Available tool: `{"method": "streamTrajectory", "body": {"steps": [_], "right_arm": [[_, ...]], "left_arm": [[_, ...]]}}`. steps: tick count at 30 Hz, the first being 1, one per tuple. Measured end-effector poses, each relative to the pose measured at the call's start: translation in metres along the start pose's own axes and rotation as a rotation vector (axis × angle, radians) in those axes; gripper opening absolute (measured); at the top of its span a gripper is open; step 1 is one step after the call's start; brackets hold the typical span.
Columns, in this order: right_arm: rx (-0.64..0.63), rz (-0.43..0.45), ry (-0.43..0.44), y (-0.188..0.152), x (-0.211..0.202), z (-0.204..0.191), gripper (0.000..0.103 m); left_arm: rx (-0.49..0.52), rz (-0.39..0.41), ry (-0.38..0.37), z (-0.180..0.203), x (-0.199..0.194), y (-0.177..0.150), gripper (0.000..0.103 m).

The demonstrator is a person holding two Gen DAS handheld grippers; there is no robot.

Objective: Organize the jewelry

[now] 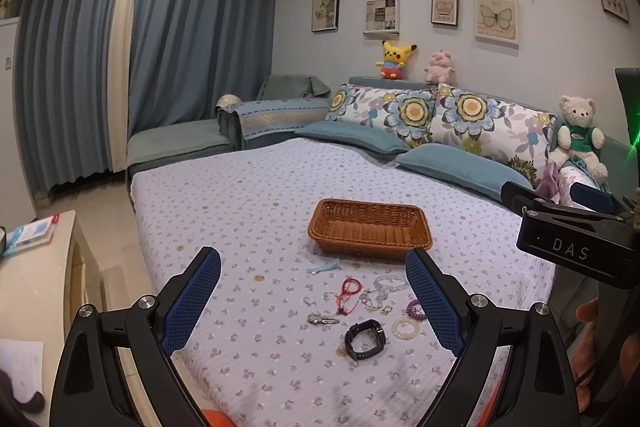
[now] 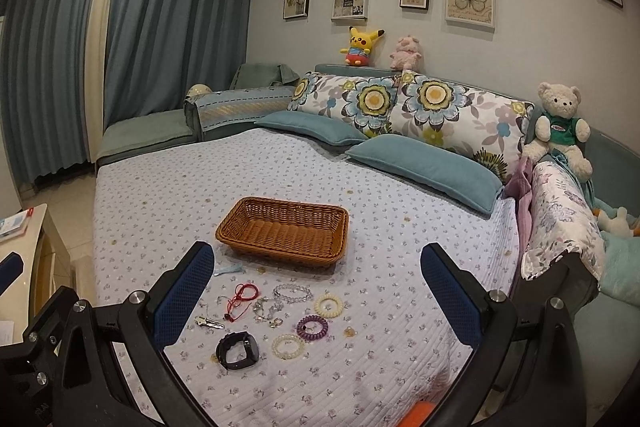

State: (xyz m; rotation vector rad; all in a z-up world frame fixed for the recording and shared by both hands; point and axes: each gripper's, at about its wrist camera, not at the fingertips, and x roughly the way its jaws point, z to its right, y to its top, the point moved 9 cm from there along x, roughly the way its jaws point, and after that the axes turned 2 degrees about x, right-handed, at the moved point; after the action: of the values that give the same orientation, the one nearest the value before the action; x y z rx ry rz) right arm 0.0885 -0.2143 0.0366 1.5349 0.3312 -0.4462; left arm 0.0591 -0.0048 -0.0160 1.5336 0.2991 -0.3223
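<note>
Both claws hang above the near end of the bed (image 2: 400,267), the left gripper (image 1: 312,291) and right gripper (image 2: 318,287) each spread wide with nothing between their blue pads. On the quilt lie a black watch (image 2: 237,345), bead bracelets (image 2: 292,293), coil hair ties (image 2: 312,327), a red cord (image 2: 240,297) and a clip (image 2: 209,323), just in front of the wicker basket (image 2: 340,227), which has nothing in it.

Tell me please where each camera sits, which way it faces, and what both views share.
Left wrist: sits behind the open left claw, facing the wicker basket and jewelry on the bed; the right claw shows at its right edge.
Right wrist: sits behind the open right claw, facing the same way.
Shared: basket, black watch, purple coil tie, teddy bear.
</note>
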Motion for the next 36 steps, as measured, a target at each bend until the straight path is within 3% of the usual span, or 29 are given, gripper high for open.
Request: {"method": "streamTrajectory", "body": {"steps": [36], "right_arm": [[0.013,-0.026,-0.003,-0.008,0.008,0.011,0.103]], "left_arm": [[0.022,-0.017,-0.018,0.013,0.004,-0.003,0.094]]}}
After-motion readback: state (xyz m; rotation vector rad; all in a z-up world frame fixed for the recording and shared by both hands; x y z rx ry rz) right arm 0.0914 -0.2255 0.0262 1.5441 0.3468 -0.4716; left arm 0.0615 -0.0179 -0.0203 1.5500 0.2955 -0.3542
